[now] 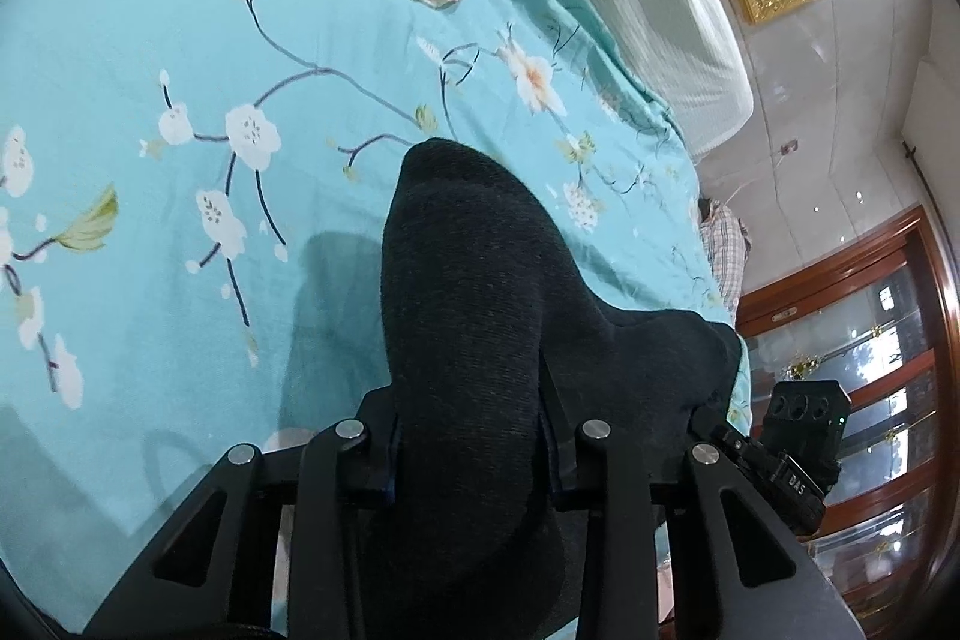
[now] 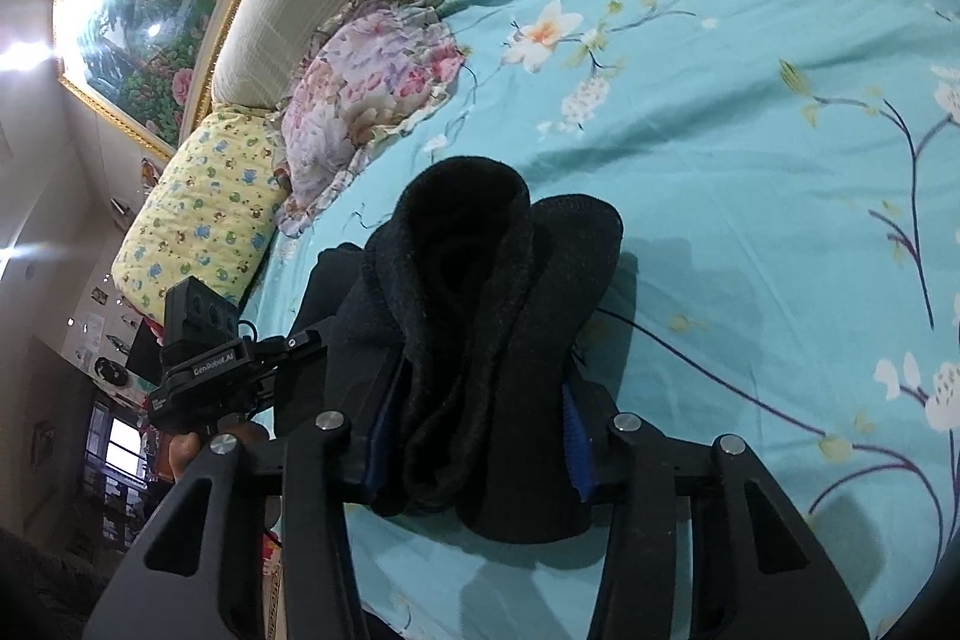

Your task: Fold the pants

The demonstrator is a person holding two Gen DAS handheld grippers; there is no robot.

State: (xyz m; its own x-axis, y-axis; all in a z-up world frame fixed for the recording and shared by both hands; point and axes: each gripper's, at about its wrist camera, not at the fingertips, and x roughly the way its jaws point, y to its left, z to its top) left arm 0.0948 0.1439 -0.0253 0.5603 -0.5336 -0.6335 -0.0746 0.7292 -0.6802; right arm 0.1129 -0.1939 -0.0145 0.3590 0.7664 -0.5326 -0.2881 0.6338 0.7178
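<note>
Two grippers pinch the same dark pants over a turquoise bedsheet (image 1: 180, 232) printed with white blossoms. In the left wrist view, the left gripper (image 1: 468, 451) sits at the bottom centre of the frame, its jaws pressed onto a thick bunch of the pants (image 1: 474, 292), which rise between them and bulge up toward the middle of the picture. The right gripper (image 2: 477, 451) appears at the bottom centre of the right wrist view, its blue-padded jaws clamped on a folded, layered wad of the same fabric, with rounded folds showing at the top of the bundle. A floral pillow (image 2: 366, 100) lies in the upper left of that view, with a yellow patterned pillow (image 2: 204, 214) below it and a gold-framed painting (image 2: 150, 10) on the wall behind. In the left wrist view, a wooden glass-fronted cabinet (image 1: 888, 388) fills the lower right.
</note>
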